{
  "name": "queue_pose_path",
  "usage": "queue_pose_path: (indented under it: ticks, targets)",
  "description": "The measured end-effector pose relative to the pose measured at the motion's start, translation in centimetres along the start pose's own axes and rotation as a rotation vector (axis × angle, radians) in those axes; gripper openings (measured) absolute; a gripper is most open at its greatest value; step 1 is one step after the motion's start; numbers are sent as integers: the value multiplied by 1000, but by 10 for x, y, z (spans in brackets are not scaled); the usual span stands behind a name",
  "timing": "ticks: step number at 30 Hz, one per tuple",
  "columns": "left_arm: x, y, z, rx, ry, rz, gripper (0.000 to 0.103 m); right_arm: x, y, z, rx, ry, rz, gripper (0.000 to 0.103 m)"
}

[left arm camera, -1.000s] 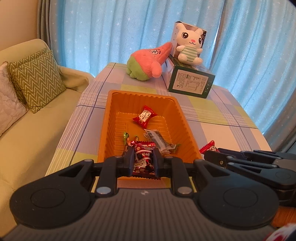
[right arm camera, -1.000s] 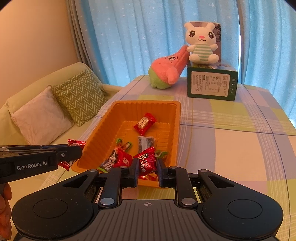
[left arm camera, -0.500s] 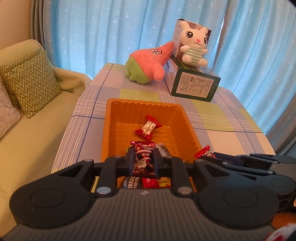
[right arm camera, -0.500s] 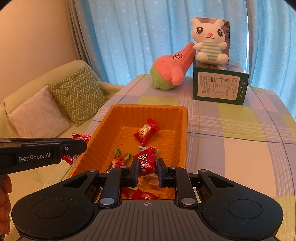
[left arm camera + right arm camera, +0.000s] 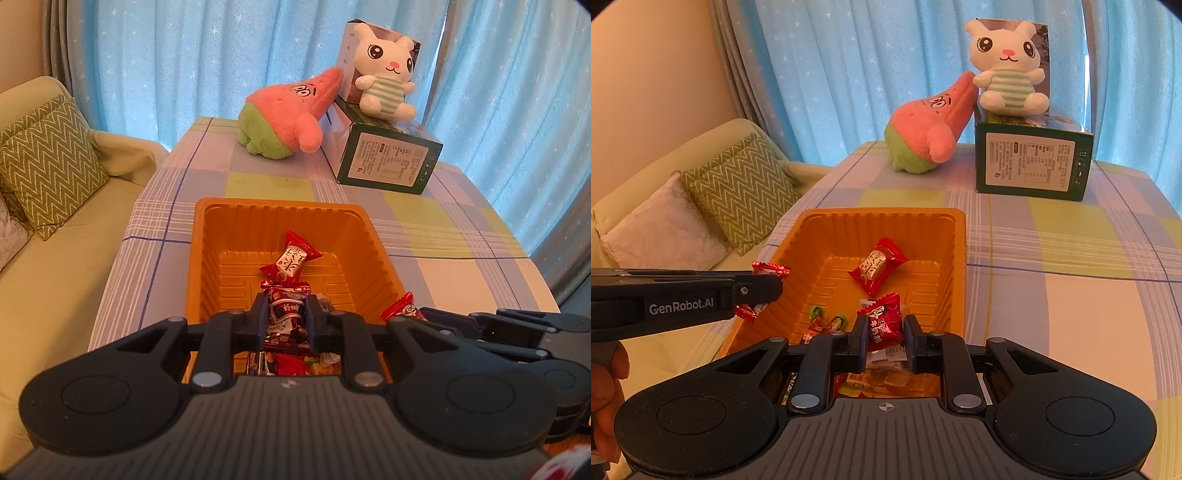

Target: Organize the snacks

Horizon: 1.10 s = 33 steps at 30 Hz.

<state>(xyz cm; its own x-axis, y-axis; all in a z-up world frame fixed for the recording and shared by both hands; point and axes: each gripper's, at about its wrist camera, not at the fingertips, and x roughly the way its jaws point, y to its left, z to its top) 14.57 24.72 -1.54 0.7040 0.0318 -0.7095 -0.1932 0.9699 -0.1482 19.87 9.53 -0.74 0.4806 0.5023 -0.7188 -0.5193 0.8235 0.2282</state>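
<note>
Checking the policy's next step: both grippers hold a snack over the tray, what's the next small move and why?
Probably open the left gripper and drop its dark red snack packet: it hangs above the orange tray. The right gripper, clamping a red candy packet, could follow.

You are looking at an orange ribbed tray point(image 5: 207, 258) sitting on the table, holding one red-and-white candy point(image 5: 290, 261) lying mid-floor and mixed wrappers point(image 5: 827, 323) piling at its near end. Two red foil packets are hanging above it: a dark one point(image 5: 286, 319) and a bright one point(image 5: 884, 325).

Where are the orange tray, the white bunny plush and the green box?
orange tray point(image 5: 882, 216): right wrist view, far rim.
white bunny plush point(image 5: 1006, 83): right wrist view, striped belly.
green box point(image 5: 388, 164): left wrist view, label face.
</note>
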Motion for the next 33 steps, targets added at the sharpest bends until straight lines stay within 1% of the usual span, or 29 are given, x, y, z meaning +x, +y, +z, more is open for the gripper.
queue_pose_path:
  ticks: [11, 14, 19, 26, 33]
  targets:
    - [15, -2, 6, 6, 8, -13, 19, 3, -5, 0, 14, 3, -4, 20]
    - [18, 1, 7, -8, 9, -10, 45, 3, -6, 0, 17, 4, -5, 20]
    - [11, 9, 3, -13, 4, 3, 45, 3, -8, 0, 26, 6, -3, 20]
    - [-1, 13, -4, 34, 8, 31, 46, 1, -6, 3, 27, -3, 5, 20]
    - [-8, 14, -7, 39, 4, 42, 48, -3, -1, 8, 22, -10, 9, 20]
